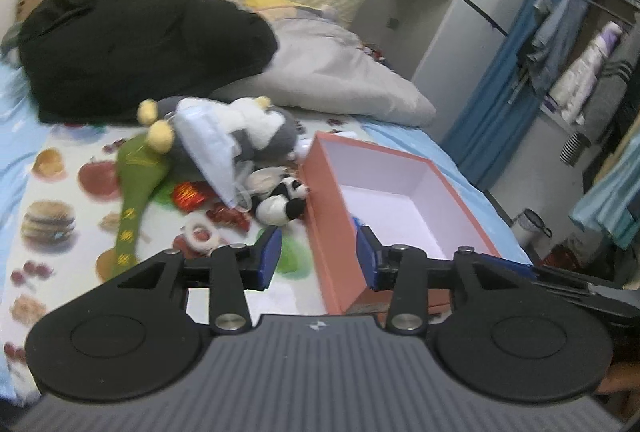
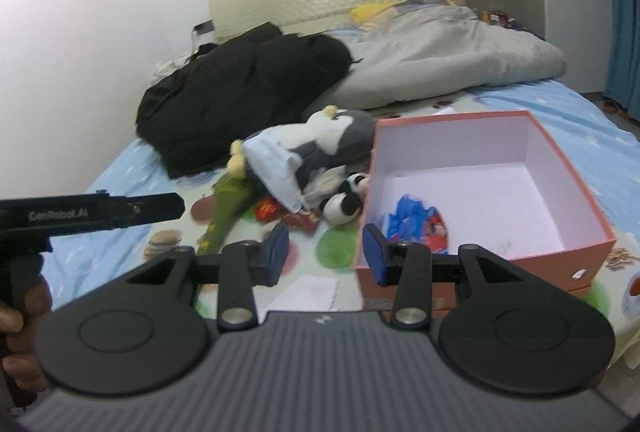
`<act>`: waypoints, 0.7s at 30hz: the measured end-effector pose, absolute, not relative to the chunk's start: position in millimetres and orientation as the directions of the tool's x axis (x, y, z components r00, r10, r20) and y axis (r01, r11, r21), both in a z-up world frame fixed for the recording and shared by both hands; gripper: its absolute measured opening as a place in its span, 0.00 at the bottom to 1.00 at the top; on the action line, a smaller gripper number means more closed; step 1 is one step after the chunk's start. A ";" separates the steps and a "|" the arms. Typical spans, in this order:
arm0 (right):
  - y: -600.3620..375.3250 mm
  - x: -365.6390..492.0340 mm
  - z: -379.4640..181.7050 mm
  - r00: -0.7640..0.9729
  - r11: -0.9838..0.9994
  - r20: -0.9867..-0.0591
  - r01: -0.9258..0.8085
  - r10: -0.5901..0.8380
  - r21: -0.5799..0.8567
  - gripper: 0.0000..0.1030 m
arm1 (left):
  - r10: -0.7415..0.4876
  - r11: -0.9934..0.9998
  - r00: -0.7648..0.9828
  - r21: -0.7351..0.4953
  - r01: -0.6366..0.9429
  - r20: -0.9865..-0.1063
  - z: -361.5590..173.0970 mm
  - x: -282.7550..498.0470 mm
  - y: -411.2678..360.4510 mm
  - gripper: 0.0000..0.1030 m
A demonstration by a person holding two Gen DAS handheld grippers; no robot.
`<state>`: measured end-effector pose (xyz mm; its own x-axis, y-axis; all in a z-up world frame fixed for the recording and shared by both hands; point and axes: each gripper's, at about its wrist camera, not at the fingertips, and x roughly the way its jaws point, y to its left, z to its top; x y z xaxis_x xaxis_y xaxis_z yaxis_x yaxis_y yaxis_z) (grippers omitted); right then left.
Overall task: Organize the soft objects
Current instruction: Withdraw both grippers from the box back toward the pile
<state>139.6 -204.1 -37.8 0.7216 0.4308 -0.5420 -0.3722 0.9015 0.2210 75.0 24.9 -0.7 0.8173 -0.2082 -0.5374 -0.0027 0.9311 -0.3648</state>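
An open orange box [image 1: 324, 200] [image 2: 568, 244] with a white inside stands on the bed. A blue and red soft item [image 2: 416, 224] lies in its near left corner. Left of the box lies a pile: a grey and white plush penguin [image 1: 264, 132] [image 2: 340, 132], a pale blue cloth [image 1: 208, 148] [image 2: 272, 160], a small panda plush [image 1: 282, 202] [image 2: 346, 198], a green plush [image 1: 136, 184] [image 2: 226, 208] and red shiny pieces [image 1: 190, 194] [image 2: 268, 210]. My left gripper [image 1: 318, 258] is open and empty over the box's near left wall. My right gripper [image 2: 326, 252] is open and empty, just short of the box's near left corner.
A black jacket [image 1: 132, 40] [image 2: 240, 88] and a grey duvet [image 1: 332, 72] [image 2: 448, 48] lie at the back of the bed. The food-print sheet [image 1: 52, 192] covers the bed. A wardrobe and hanging clothes [image 1: 560, 44] stand to the right. The left gripper's body [image 2: 92, 214] shows at the left of the right wrist view.
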 end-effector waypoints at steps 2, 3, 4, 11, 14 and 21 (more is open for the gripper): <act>-197.3 136.3 -40.1 0.713 0.898 -0.548 -0.384 0.437 0.217 0.43 | -0.198 0.928 0.817 -0.372 -0.022 -0.541 -5.6 67.5 31.4 0.46; -194.1 134.6 -41.6 0.709 0.895 -0.550 -0.391 0.441 0.215 0.43 | -0.194 0.926 0.817 -0.375 -0.029 -0.543 -8.0 63.9 33.8 0.46; -191.2 132.7 -42.9 0.706 0.894 -0.553 -0.395 0.443 0.212 0.43 | -0.192 0.925 0.818 -0.377 -0.033 -0.543 -10.2 61.1 36.0 0.46; -175.9 120.5 -58.1 0.675 0.887 -0.585 -0.415 0.449 0.203 0.43 | -0.184 0.919 0.808 -0.389 -0.060 -0.560 -25.9 57.6 44.5 0.46; -170.2 116.5 -65.1 0.662 0.883 -0.597 -0.424 0.453 0.201 0.43 | -0.182 0.917 0.804 -0.392 -0.069 -0.566 -33.1 59.3 46.8 0.46; -159.7 113.4 -89.9 0.621 0.871 -0.629 -0.446 0.467 0.206 0.43 | -0.175 0.911 0.778 -0.398 -0.104 -0.603 -64.9 68.9 58.6 0.47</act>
<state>113.4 -159.7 -89.9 0.6213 0.4671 -0.6291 -0.4459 0.8710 0.2064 68.9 58.6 -64.9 0.7780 -0.1750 -0.6034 -0.1040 0.9113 -0.3984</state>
